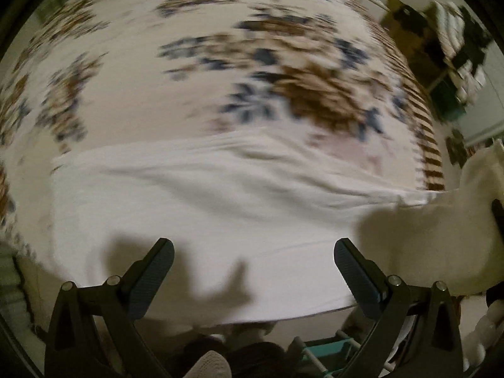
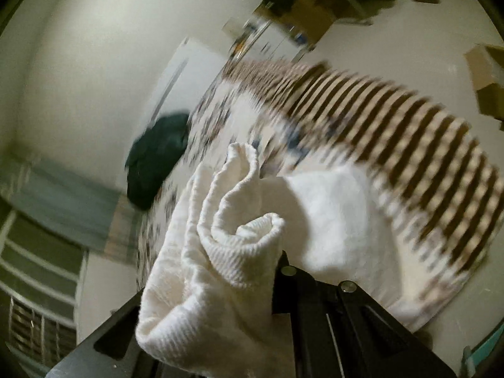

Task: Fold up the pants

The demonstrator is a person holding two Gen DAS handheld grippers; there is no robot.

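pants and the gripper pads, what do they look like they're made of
Pants: white knit fabric, probably cotton, matte; fine ribbed rows show where it bunches in the right gripper, and it creases softly on the bed. Left gripper pads: dark grey, matte, cross-grooved, likely rubber or soft plastic on black hard-plastic arms.

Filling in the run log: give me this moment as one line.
left hand-held gripper: open, above white pants | right hand-held gripper: shut on bunched pants end | surface: floral bedspread
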